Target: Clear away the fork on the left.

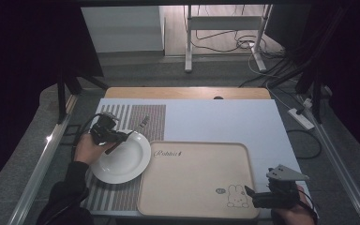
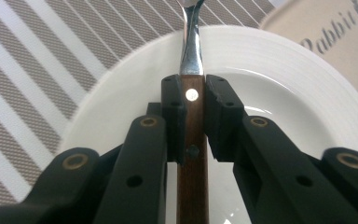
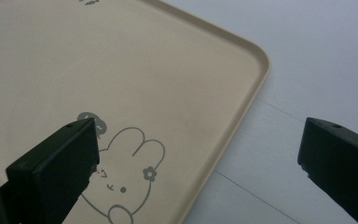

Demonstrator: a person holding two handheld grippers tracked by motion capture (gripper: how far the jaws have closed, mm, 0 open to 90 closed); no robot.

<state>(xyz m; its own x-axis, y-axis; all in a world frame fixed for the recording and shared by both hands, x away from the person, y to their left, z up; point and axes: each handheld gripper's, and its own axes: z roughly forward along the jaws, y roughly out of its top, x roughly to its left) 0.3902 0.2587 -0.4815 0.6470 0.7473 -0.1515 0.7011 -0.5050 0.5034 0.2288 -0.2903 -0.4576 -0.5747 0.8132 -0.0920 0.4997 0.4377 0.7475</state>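
A fork with a brown wooden handle and steel neck is clamped between the jaws of my left gripper. In the high view that gripper hovers over the left rim of a white plate, and the fork's tines reach out past the plate over a striped placemat. My right gripper stands open with nothing between its jaws, above the near right corner of a beige tray printed with a rabbit. It sits at the table's front right in the high view.
The beige tray lies in the middle front of a pale table mat, its left edge touching the plate. The striped placemat runs down the left side. Cables and a stand's legs lie on the floor beyond the table.
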